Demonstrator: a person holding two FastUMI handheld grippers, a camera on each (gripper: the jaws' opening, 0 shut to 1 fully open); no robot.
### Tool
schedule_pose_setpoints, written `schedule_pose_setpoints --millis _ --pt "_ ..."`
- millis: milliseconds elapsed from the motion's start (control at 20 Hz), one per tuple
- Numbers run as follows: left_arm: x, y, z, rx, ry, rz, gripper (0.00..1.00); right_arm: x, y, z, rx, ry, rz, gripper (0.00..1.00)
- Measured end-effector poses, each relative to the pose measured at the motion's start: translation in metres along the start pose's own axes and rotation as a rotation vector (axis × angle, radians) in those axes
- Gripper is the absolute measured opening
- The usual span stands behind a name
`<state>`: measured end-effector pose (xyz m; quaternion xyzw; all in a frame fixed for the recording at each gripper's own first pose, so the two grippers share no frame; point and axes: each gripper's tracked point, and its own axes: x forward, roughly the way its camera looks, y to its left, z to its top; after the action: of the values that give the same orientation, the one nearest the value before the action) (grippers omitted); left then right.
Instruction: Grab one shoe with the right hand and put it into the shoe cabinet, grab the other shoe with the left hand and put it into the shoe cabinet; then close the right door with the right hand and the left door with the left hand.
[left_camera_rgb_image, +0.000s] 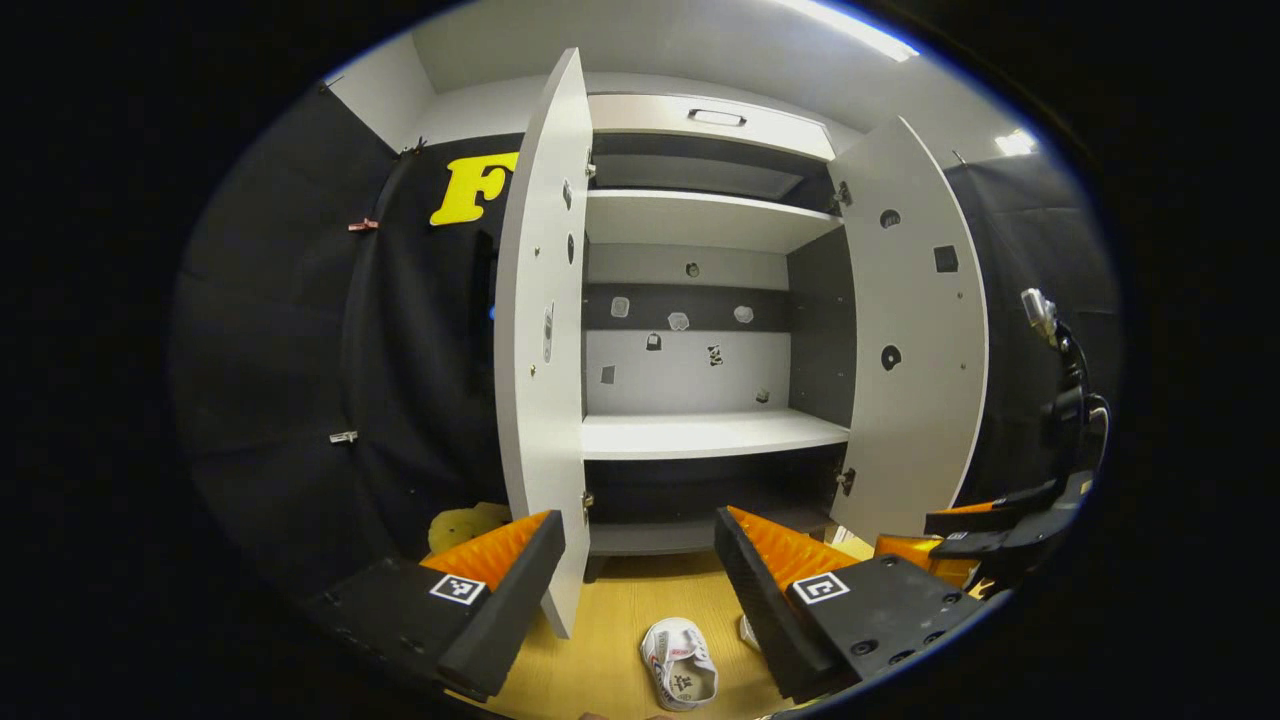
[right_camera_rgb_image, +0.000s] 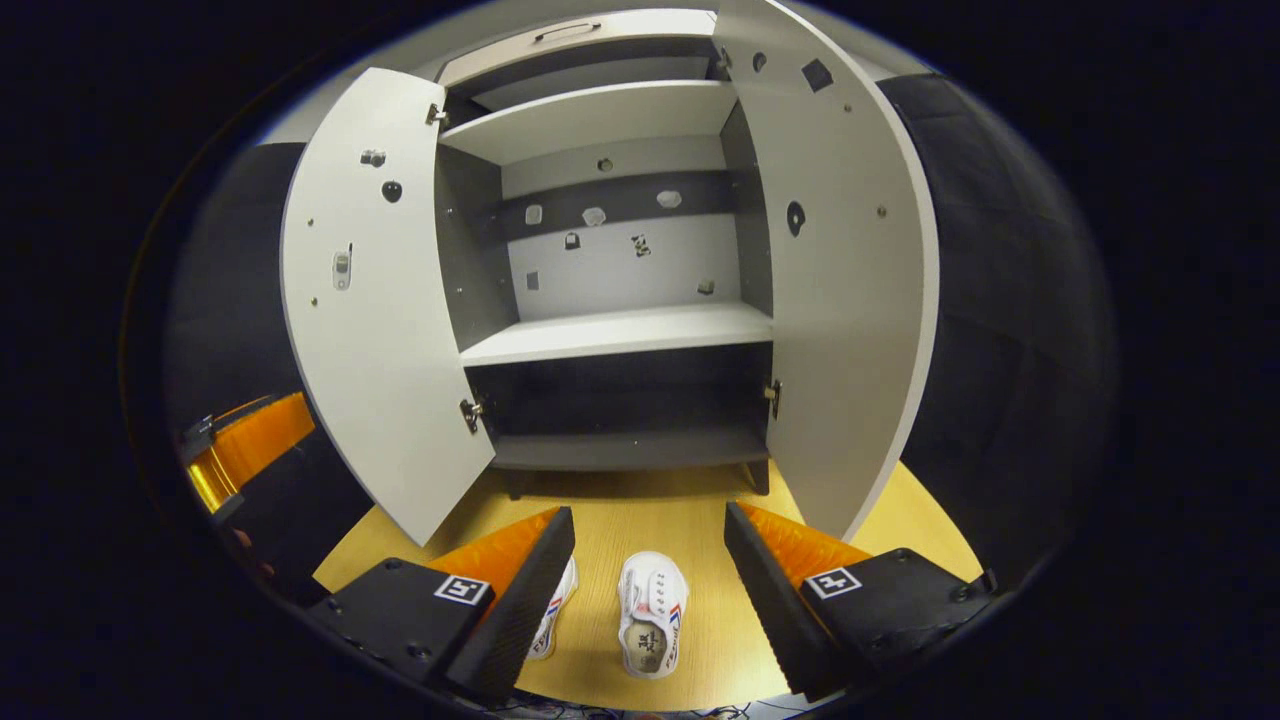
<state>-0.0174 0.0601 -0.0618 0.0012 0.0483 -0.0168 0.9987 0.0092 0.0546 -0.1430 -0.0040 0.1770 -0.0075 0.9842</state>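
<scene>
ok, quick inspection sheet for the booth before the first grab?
Surface: wood floor, bare in front of the cabinet.
Job's things: shoe cabinet with both doors open, shelves empty; two white shoes on the floor.
Clutter: nothing seen.
Grippers: left gripper open, holding nothing; right gripper open above the shoes.
Cables: dark cable by the other gripper in the left gripper view.
Surroundings: black cloth wall, ceiling lights.

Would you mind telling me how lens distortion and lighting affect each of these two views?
Left gripper view: the white cabinet doors bow outward and a ceiling light strip glares. Right gripper view: the same bowing, with the dark bottom shelf in shadow; the white shoes stay sharp.
</scene>
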Motion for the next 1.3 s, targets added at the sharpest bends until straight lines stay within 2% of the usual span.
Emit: schedule_pose_setpoints --millis 650,800,950,1300 --pt "-0.011 0.025 -0.052 -0.026 0.113 -0.031 0.95 0.042 0.048 -0.177 -0.011 0.309 0.086 0.99" --pt "-0.015 0.033 -0.060 -0.024 0.127 -0.038 0.95 0.056 0.046 -0.213 -0.016 0.360 0.068 0.99" --pt "-0.017 0.042 -0.070 -0.017 0.145 -0.036 0.95 0.072 0.038 -0.241 -0.063 0.403 0.037 0.99" --pt "-0.020 0.049 -0.086 -0.028 0.185 -0.030 0.95 0.116 0.032 -0.262 -0.073 0.408 -0.006 0.98"
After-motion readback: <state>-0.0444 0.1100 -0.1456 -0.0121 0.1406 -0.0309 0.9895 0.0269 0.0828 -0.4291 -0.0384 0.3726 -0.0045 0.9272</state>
